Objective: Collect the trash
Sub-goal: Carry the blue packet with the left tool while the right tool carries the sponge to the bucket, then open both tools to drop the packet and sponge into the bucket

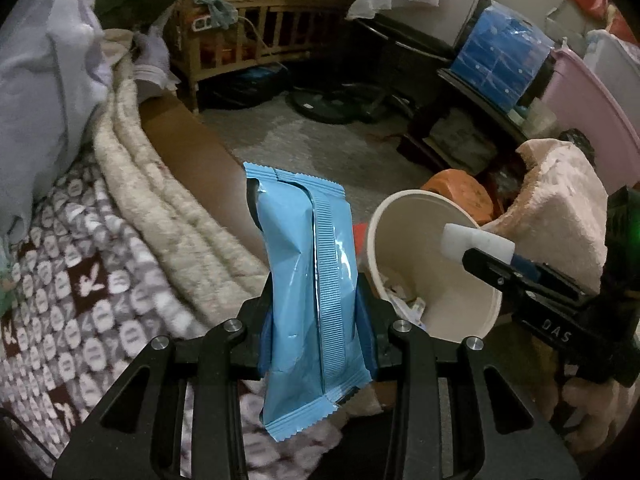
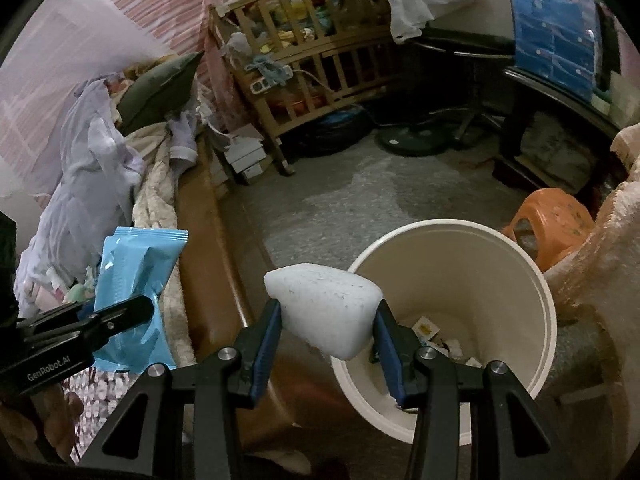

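Fingers of my left gripper pinch blue crinkly foil wrapper, long axis upright, beside bed edge. My right gripper pinches white foam chunk, wedge-shaped, above round cream bin.

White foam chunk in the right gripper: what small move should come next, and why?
Probably carry the white foam chunk a little further over the cream bin, then open the right gripper. It is clamped between the pads at the bin's near rim, and scraps already lie inside. The left gripper holds a blue wrapper for afterwards.
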{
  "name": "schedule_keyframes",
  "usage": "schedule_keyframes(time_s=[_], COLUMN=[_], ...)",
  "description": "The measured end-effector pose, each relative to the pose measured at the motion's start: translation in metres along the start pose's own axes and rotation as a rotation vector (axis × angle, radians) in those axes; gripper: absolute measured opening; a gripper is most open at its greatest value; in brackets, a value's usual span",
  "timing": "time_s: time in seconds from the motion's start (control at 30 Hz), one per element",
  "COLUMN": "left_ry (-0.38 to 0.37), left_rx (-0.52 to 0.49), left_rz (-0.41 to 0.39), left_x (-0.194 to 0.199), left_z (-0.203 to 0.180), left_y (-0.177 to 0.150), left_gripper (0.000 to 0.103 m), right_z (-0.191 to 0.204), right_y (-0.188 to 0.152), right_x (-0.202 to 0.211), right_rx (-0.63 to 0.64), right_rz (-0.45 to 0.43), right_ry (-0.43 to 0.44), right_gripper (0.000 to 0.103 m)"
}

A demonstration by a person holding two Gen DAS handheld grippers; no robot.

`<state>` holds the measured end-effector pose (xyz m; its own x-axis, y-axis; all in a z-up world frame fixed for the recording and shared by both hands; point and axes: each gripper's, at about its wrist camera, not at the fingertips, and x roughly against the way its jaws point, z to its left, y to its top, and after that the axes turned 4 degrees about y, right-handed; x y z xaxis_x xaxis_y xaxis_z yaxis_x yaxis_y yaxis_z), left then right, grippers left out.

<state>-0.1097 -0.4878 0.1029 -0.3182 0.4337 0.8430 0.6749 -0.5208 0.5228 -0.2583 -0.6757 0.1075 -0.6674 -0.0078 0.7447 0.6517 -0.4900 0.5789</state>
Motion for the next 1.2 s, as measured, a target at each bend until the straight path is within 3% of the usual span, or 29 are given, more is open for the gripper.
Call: schedule_keyframes(time_s=[1.2], left_ry=[-0.192], left_rx=[-0.095], left_rz=[0.073], left_x=[-0.056], left_z=[-0.096], left_y=[0.027], left_gripper=[0.033], right_z=[-0.094], right_y=[-0.005], right_x=[0.004], right_rx=[-0.162], right_rz=[0.011], right_ry=[-0.159], right_gripper=[0.049])
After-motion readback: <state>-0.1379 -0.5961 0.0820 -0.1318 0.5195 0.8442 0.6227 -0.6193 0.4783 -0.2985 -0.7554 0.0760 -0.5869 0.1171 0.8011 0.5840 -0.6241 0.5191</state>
